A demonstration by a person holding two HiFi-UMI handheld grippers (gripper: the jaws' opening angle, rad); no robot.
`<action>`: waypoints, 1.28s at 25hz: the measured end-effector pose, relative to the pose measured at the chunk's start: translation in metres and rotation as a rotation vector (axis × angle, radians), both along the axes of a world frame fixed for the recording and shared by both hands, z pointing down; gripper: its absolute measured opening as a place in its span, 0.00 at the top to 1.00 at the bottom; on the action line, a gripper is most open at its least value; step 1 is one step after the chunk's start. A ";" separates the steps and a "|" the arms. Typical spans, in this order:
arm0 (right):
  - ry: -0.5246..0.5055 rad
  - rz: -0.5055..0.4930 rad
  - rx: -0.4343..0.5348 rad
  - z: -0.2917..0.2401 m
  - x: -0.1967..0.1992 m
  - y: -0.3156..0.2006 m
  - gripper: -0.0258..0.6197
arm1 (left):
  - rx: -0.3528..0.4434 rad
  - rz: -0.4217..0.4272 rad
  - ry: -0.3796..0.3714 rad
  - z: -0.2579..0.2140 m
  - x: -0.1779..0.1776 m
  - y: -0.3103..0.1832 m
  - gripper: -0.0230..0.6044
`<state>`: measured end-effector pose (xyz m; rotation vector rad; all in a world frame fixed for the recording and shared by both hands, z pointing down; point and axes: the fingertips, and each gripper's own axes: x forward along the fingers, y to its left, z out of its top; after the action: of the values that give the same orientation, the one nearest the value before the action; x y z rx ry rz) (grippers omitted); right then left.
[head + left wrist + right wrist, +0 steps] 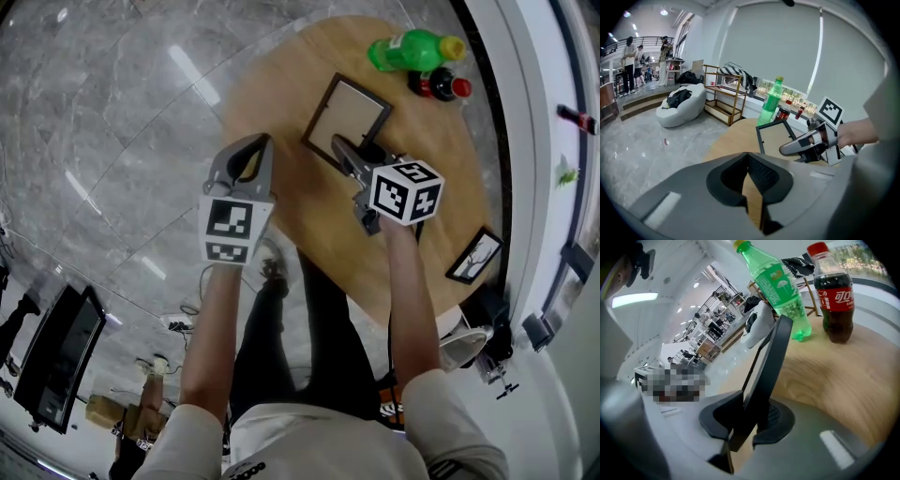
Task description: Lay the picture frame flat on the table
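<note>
**Sleeves and forearms lead to a picture frame pinched at its edge**

Head view: the left gripper hovers over the round table. The right gripper meets the frame's near side, short of the green bottle and cola bottle.

Left gripper view: its jaws are together and empty. The frame shows a thin dark border round a pale panel, leaning back on the wood.

Right gripper view: the pads clamp the dark rim, seen edge-on. The frame looks light, stiff, probably glazed and breakable, with a smooth rim. Hold the border, not the panel.
</note>
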<state>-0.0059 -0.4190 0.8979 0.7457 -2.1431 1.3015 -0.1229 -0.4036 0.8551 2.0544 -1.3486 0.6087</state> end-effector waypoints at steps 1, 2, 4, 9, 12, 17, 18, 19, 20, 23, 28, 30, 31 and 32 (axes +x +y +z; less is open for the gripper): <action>0.004 0.004 -0.005 0.002 0.002 -0.001 0.85 | -0.002 0.002 0.001 0.001 0.002 0.000 0.95; 0.008 0.008 -0.010 0.004 0.003 -0.002 0.85 | -0.004 0.001 0.003 0.002 0.002 0.001 0.95; 0.013 0.013 -0.017 0.007 0.005 -0.002 0.83 | -0.009 -0.009 0.006 0.004 0.002 0.001 0.95; 0.024 0.017 -0.031 0.014 0.010 -0.002 0.76 | -0.017 -0.018 0.011 0.006 0.005 0.002 0.95; 0.035 0.007 -0.040 0.019 0.013 0.000 0.73 | -0.021 -0.022 0.010 0.007 0.005 0.003 0.95; 0.064 -0.007 -0.054 0.022 0.019 0.004 0.58 | -0.026 -0.035 0.009 0.007 0.004 0.003 0.95; 0.065 -0.007 -0.055 0.022 0.019 0.004 0.56 | -0.026 -0.035 0.008 0.006 0.004 0.003 0.95; 0.066 -0.007 -0.054 0.021 0.019 0.004 0.54 | -0.027 -0.035 0.008 0.005 0.005 0.003 0.95; 0.070 -0.009 -0.052 0.020 0.019 0.005 0.52 | -0.027 -0.035 0.008 0.004 0.006 0.003 0.95; 0.085 -0.010 -0.051 0.020 0.022 0.007 0.45 | -0.026 -0.034 0.011 0.002 0.010 0.002 0.95; 0.083 0.008 -0.085 0.021 0.027 0.016 0.44 | -0.025 -0.030 0.018 -0.003 0.017 0.002 0.95; 0.088 0.010 -0.093 0.021 0.031 0.021 0.44 | -0.025 -0.028 0.017 -0.005 0.019 0.004 0.95; 0.089 0.013 -0.097 0.021 0.033 0.022 0.44 | -0.024 -0.028 0.016 -0.007 0.020 0.004 0.95; 0.087 0.020 -0.103 0.022 0.034 0.023 0.44 | -0.022 -0.028 0.016 -0.008 0.020 0.005 0.95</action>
<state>0.0283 -0.3959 0.9195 0.7685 -1.9894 1.3542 -0.1025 -0.3991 0.8468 2.0156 -1.3529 0.5917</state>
